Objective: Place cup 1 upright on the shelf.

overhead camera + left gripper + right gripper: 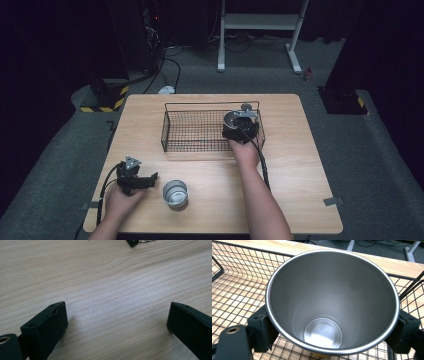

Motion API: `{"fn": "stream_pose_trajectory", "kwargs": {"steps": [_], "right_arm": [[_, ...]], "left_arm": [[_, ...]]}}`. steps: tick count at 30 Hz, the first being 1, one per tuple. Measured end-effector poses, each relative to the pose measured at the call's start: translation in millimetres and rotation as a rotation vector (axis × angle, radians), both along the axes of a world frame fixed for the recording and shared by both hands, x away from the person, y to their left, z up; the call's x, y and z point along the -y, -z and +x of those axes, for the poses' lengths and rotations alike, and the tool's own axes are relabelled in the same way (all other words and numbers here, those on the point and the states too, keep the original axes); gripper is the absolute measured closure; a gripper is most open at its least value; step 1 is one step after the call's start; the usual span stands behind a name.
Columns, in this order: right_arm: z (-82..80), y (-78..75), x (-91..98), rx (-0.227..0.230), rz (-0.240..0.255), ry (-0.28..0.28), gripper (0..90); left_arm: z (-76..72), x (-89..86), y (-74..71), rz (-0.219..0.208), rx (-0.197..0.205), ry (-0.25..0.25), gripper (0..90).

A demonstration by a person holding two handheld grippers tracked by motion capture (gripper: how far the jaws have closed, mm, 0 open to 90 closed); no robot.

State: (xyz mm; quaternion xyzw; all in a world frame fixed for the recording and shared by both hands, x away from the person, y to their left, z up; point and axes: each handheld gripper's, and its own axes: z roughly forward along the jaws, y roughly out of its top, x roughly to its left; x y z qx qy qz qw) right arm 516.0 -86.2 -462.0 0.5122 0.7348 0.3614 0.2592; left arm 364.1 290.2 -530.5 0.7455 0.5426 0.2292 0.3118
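Note:
My right gripper point(241, 125) is at the right end of the black wire basket point(172, 127), shut on a stainless steel cup point(232, 119). In the right gripper view the cup point(332, 297) stands upright and empty, mouth toward the camera. The black jaws of that gripper point(332, 325) press on its two sides, above the basket's mesh floor point(237, 290). A second steel cup point(175, 193) stands on the table near the front. My left gripper point(150, 179) rests just left of it, open. Its jaws point(117, 315) stand wide over bare wood with nothing between them.
The wooden table point(300, 165) carries the basket in its middle. A corner of the basket point(132, 242) shows at the top of the left gripper view. Beyond the table, on the grey floor, are cables point(167, 65) and a white stand point(260, 22).

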Motion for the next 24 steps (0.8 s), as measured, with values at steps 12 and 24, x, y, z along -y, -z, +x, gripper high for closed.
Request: {"fn": "stream_pose_trajectory", "kwargs": {"steps": [12, 24], "right_arm": [[-4.3, -4.8, 2.0, -0.019, 0.012, 0.002, 9.0], [-18.6, -9.5, 8.4, 0.010, 0.016, 0.011, 9.0]], "left_arm": [[0.2, 0.0, 0.0, 0.000, -0.001, 0.001, 3.7], [0.7, -0.2, -0.1, 0.004, 0.001, 0.006, 3.8]]}}
